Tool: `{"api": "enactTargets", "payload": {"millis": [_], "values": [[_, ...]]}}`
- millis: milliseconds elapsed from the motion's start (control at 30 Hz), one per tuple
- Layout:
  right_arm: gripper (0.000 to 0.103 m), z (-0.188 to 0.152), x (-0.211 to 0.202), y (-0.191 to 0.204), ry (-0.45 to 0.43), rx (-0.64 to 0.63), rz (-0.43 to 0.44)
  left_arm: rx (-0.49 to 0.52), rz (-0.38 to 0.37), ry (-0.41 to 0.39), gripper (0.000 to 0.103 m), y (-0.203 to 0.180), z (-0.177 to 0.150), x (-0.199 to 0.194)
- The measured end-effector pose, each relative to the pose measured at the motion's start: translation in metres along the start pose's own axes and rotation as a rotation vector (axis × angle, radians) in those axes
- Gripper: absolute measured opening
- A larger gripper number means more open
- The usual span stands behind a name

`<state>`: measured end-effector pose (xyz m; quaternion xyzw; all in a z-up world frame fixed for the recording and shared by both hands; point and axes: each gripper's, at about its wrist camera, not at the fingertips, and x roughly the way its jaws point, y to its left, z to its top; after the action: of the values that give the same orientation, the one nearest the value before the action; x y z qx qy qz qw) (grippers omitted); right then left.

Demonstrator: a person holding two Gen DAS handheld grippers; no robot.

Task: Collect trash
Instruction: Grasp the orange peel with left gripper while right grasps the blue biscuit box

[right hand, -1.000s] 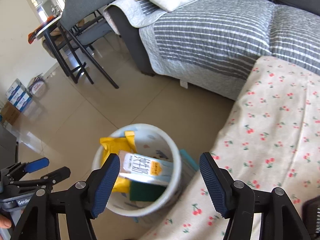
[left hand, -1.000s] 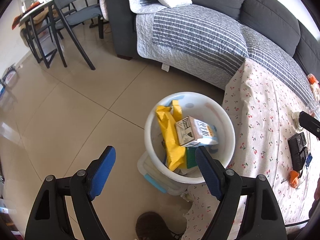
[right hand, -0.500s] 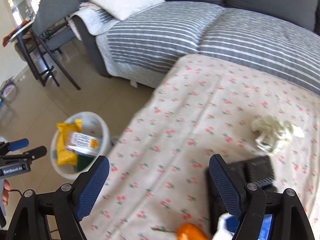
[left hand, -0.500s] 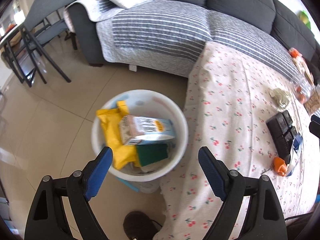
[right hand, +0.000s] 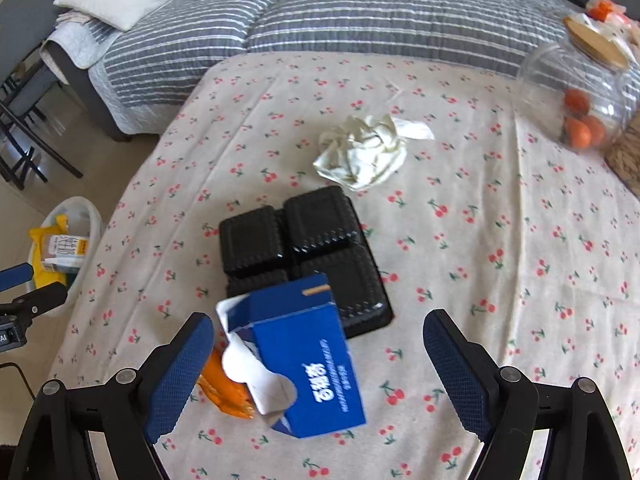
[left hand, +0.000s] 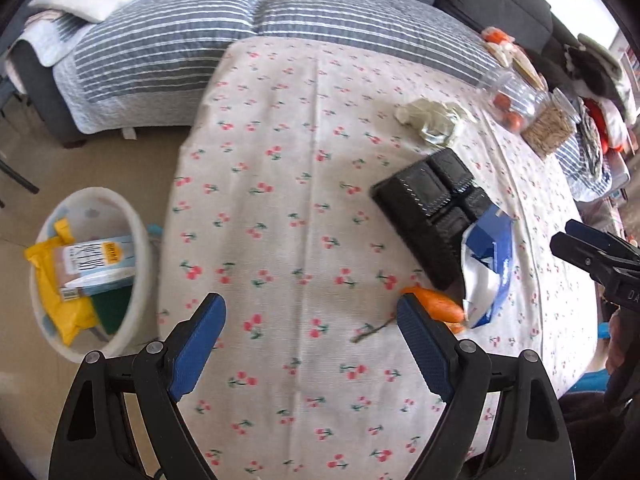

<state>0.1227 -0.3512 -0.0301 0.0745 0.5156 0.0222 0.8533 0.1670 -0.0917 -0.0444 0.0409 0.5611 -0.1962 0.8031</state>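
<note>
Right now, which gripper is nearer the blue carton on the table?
Right. The right gripper hangs open directly over the blue carton, which lies between its fingers. The left gripper is open over bare tablecloth, with the carton off to its right.

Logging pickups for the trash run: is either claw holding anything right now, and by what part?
Nothing is held. The left claw and right claw are both open and empty above the tablecloth.

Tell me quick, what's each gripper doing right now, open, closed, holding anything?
Left gripper: open, holding nothing, above the cherry-print tablecloth.
Right gripper: jaws have just been opening, holding nothing; the blue box lies between them, untouched.
</note>
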Motion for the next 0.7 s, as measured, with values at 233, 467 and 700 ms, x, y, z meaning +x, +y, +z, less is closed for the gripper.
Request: {"api": "enactTargets", "payload": {"millis": [233, 467, 700], "values": [[0.089, -0.017, -0.01, -0.038, 0.021, 0.034, -0.053, 0.044, -0.112, 0.105, 0.072, -0.05, -0.003, 0.037], [0.089, -0.035, -0.016, -0.064, 0.041, 0.057, -0.079, 0.045, -0.139, 0.127, 0.043, -0.069, -0.01, 0.057], [0.089, -0.043, -0.014, -0.073, 0.062, 0.062, -0.093, 0.057, -0.145, 0.095, 0.02, -0.066, -0.008, 0.049]]}}
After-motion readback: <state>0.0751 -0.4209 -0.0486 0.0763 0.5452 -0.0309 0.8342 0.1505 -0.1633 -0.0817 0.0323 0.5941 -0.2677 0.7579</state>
